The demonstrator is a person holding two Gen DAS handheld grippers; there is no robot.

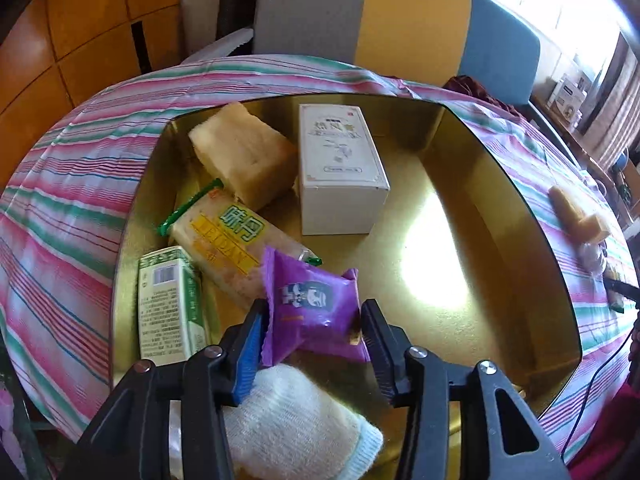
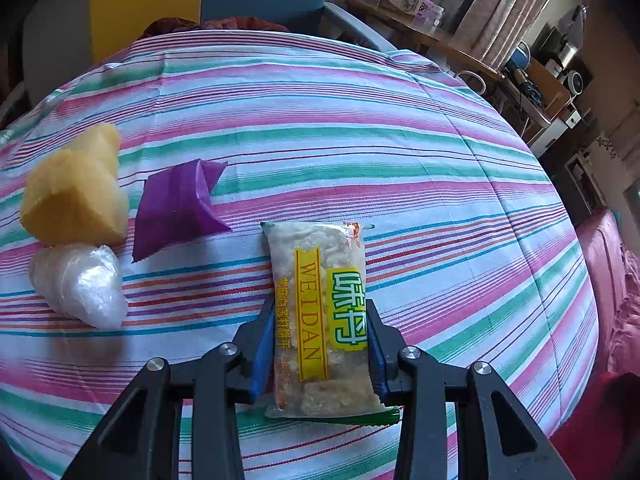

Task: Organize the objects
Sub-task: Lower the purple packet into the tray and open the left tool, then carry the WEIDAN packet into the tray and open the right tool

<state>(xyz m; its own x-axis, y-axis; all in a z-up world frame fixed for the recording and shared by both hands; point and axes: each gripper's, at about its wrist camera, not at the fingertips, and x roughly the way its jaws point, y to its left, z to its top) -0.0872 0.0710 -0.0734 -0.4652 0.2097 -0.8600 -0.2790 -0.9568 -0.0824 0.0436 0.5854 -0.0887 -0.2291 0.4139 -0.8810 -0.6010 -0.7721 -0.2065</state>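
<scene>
In the left wrist view, our left gripper (image 1: pixel 314 320) pinches one purple packet (image 1: pixel 310 306) low in the frame over the gold tray (image 1: pixel 472 152). We should lower it onto bare tray floor, then let go. Inside we count one white box (image 1: pixel 340 164), one cracker pack (image 1: pixel 224 240), one sponge (image 1: pixel 244 152), one green carton (image 1: pixel 168 304).

In the right wrist view, our right gripper (image 2: pixel 320 344) clamps one cracker packet (image 2: pixel 320 312) at lower centre above the striped cloth (image 2: pixel 400 140). At left we count two yellow sponges (image 2: pixel 76 196), one purple wrapper (image 2: pixel 176 204), one plastic bundle (image 2: pixel 80 284).

— What is the surface?

— A table covered by a striped cloth (image 2: pixel 360 128) in pink, green, blue and white.

— What lies directly on it?

— A shallow gold tray (image 1: pixel 500 216) on one side. Beside it, on the bare cloth, a yellow sponge (image 2: pixel 76 196), a crumpled clear plastic bag (image 2: pixel 80 284) touching it, a purple packet (image 2: pixel 176 204) and a Weidan cracker pack (image 2: pixel 320 312).
</scene>
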